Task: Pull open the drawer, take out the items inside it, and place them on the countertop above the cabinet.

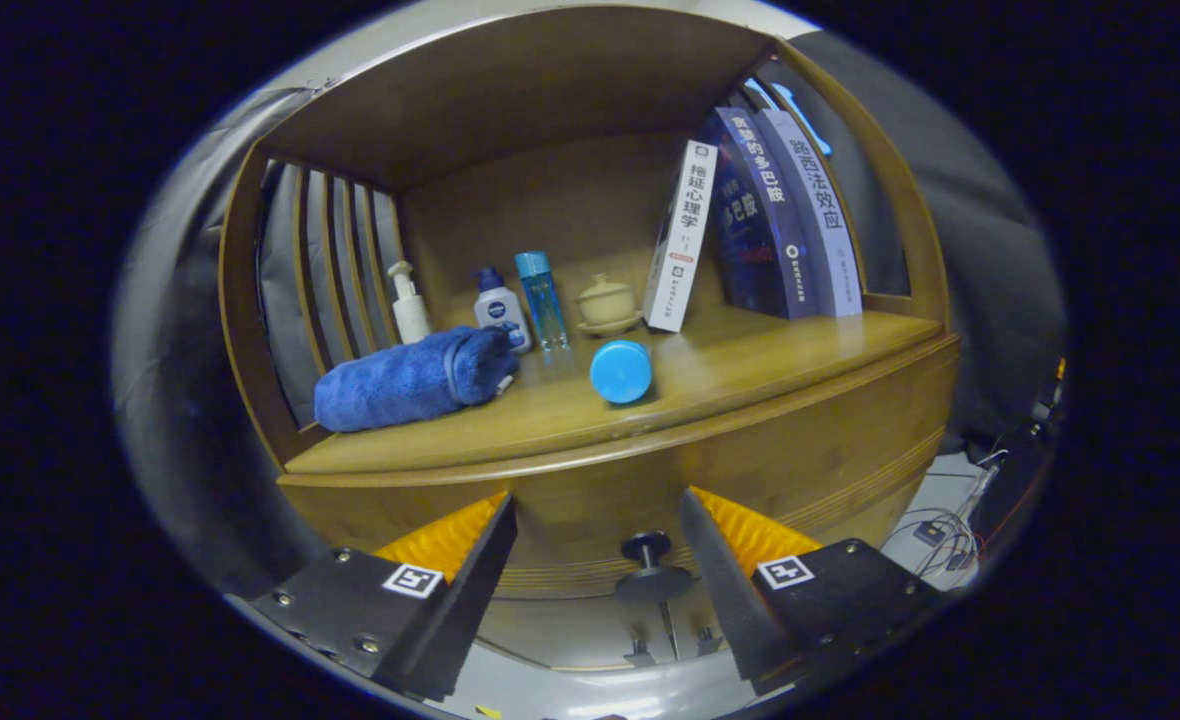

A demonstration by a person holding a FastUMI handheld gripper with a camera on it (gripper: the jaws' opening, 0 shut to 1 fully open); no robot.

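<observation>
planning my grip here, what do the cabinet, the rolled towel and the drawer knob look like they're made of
Cabinet: wood or bamboo, going by the grain lines and soft sheen.
Towel: plush blue fabric with a fuzzy, matte nap.
Drawer knob: dark and smooth, perhaps metal or plastic; too small to tell.
The gripper is open, with the knob between its fingers.

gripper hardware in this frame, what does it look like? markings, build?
The gripper has two wedge-shaped fingers that taper toward the tips, with ribbed inner pads. Each sits on a flat block fastened with visible screws and carries a square black-and-white fiducial tag. No cables are visible on it.
</observation>
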